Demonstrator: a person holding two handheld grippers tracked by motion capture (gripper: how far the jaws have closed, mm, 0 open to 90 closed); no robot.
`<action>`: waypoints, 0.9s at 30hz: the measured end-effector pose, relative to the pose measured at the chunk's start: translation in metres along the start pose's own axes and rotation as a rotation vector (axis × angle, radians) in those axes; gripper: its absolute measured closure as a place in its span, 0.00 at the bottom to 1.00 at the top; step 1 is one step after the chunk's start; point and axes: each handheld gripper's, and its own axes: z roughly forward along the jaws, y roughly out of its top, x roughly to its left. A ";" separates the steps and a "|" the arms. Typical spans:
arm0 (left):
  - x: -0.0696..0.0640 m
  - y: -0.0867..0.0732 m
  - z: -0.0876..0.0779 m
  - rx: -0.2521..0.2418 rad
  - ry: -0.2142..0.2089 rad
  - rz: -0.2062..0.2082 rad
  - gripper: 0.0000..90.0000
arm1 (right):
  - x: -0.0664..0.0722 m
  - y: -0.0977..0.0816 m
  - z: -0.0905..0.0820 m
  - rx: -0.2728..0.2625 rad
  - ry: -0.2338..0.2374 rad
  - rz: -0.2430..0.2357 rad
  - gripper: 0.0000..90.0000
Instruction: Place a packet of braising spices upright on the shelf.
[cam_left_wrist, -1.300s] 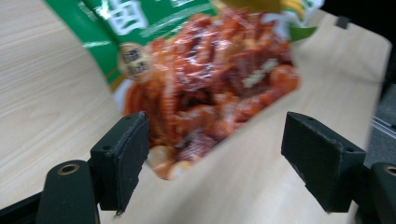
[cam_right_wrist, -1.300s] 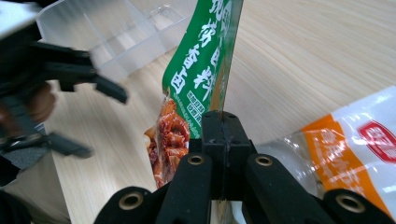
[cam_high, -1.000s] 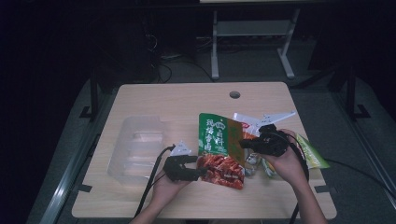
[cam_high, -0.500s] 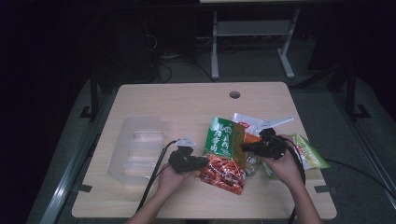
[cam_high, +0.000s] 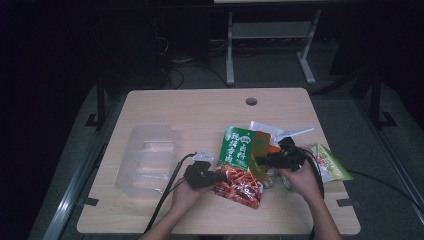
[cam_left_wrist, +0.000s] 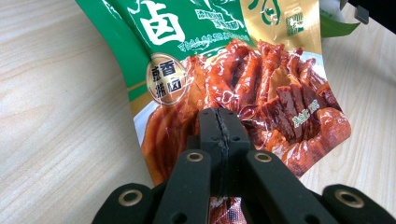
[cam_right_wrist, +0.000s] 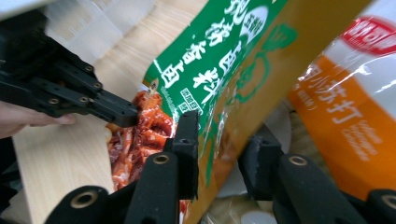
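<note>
**2 grippers on 1 snack bag**

2 black grippers meet at a green and red snack bag (cam_high: 239, 165) near the front of the wooden table (cam_high: 190, 110). The left gripper (cam_left_wrist: 219, 122) has its jaws pressed tight together on the bag's red bottom edge. The right gripper (cam_right_wrist: 223, 154) has its jaws partly apart. They have just been opening, with the bag's gold edge between them. An orange and white packet (cam_right_wrist: 355, 107) lies just beside the bag. A clear plastic tray (cam_high: 145, 160) sits to the left, well apart.
</note>
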 end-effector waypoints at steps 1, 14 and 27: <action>-0.001 0.000 0.000 0.002 0.000 -0.002 1.00 | 0.000 0.000 0.005 0.015 -0.008 0.009 0.75; 0.007 0.001 -0.017 -0.052 0.088 -0.039 0.44 | 0.020 0.007 0.006 0.002 0.024 -0.104 0.99; 0.008 0.004 -0.030 -0.107 -0.100 -0.037 0.78 | 0.046 0.012 -0.005 -0.056 0.157 -0.227 0.99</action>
